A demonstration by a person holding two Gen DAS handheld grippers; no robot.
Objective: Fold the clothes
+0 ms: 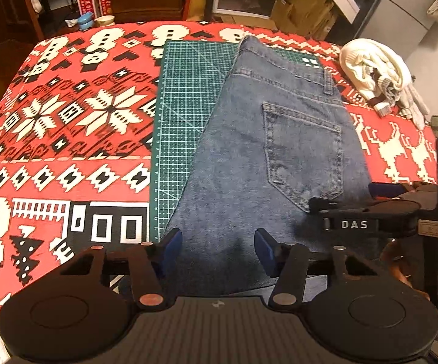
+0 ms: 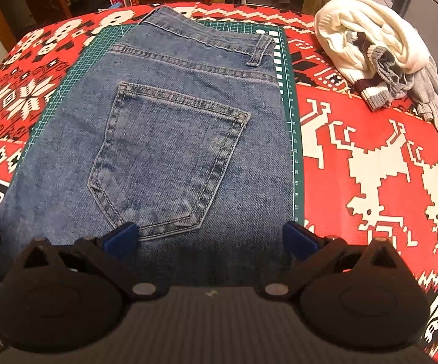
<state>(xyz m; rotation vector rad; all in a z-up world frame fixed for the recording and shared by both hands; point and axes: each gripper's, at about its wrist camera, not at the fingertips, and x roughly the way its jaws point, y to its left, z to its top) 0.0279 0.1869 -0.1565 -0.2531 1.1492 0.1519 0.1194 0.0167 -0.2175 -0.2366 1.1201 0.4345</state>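
Observation:
Blue jeans [image 1: 249, 139] lie folded lengthwise on a green cutting mat [image 1: 185, 97], waistband at the far end and a back pocket [image 2: 170, 157] facing up. My left gripper [image 1: 218, 247] is open low over the near part of the denim, its blue pads [image 1: 173, 242] spread with nothing between them. My right gripper [image 2: 210, 235] is open too, wider, over the denim just below the pocket. In the left wrist view the right gripper [image 1: 343, 197] shows from the side at the jeans' right edge. The legs toward me are hidden under the grippers.
A red, white and black patterned cloth [image 1: 67, 121] covers the table. A crumpled pile of white and grey knitwear [image 2: 376, 51] lies at the back right. Cups [image 1: 85, 21], boxes and shelves stand beyond the far table edge.

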